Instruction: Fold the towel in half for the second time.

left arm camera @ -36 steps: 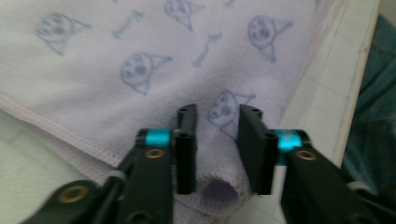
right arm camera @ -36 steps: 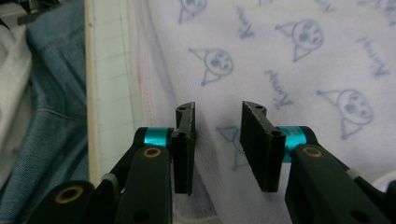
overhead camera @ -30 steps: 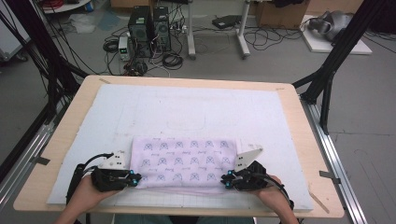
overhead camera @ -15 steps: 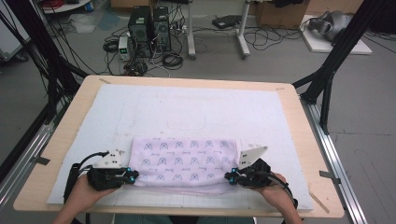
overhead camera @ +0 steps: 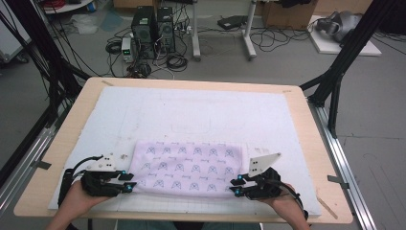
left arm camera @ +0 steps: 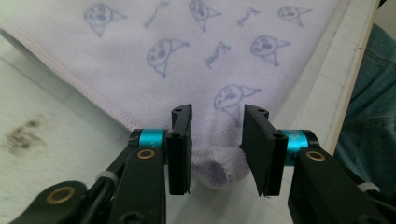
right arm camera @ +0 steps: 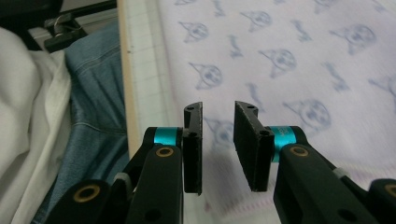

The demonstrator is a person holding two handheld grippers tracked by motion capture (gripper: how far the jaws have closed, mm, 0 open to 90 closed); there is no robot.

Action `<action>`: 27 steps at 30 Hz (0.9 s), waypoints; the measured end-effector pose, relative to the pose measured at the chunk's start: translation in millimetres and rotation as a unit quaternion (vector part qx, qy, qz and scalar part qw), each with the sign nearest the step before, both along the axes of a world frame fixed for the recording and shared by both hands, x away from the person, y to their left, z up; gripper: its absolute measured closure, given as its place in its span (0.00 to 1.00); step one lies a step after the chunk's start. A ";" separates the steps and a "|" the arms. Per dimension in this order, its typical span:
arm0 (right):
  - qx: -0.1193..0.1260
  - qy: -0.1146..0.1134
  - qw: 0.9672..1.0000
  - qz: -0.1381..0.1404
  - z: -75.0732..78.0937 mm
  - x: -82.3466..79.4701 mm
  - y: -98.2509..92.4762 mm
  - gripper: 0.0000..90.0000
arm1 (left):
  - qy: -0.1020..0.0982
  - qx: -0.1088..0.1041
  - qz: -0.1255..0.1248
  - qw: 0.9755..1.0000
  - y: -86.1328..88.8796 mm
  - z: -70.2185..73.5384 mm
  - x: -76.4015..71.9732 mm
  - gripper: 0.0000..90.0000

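Folded lilac towel (overhead camera: 189, 165) with a printed cartoon pattern lies flat on the white foam mat (overhead camera: 201, 110), near the mat's front edge, long side parallel to that edge.

Left gripper (overhead camera: 128, 182) sits at the towel's front-left corner. Left gripper view: jaws have just been opening; they stand a little apart with the folded corner of the towel (left arm camera: 212, 163) between them, pads not pressing on it.

Right gripper (overhead camera: 235, 186) sits at the towel's front-right corner. Right gripper view: jaws have likewise just been opening, a narrow gap between them, the towel's (right arm camera: 280, 60) hemmed edge lying below and between, not pinched.

Both hands rest at the mat's front edge.
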State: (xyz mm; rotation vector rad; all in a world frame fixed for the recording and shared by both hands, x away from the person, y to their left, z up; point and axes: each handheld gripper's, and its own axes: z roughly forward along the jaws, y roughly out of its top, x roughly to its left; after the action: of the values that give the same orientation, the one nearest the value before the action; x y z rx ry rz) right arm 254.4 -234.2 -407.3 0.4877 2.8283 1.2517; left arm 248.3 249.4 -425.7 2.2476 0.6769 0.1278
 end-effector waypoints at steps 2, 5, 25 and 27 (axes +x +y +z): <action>-0.022 0.001 1.000 -0.005 -4.7 -1.2 -3.1 0.81 | 0.000 0.004 -0.002 1.000 -1.1 -3.3 -1.6 0.75; -0.057 0.018 0.998 -0.004 -16.3 -2.6 -6.5 0.81 | -0.001 0.001 -0.001 1.000 0.0 0.2 -1.0 0.67; -0.013 -0.029 0.991 -0.131 9.0 82.6 -13.4 0.52 | -0.088 -0.035 0.113 0.989 -1.6 17.1 62.7 0.47; -0.011 -0.026 0.989 -0.144 6.0 93.2 -15.8 0.49 | -0.084 -0.035 0.119 0.989 -4.2 15.2 75.8 0.47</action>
State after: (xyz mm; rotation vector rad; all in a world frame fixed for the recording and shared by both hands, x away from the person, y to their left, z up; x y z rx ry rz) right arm 347.6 -250.0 -401.3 0.8137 2.6060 1.1568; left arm 324.1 245.2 -410.5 2.0547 0.8429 0.4006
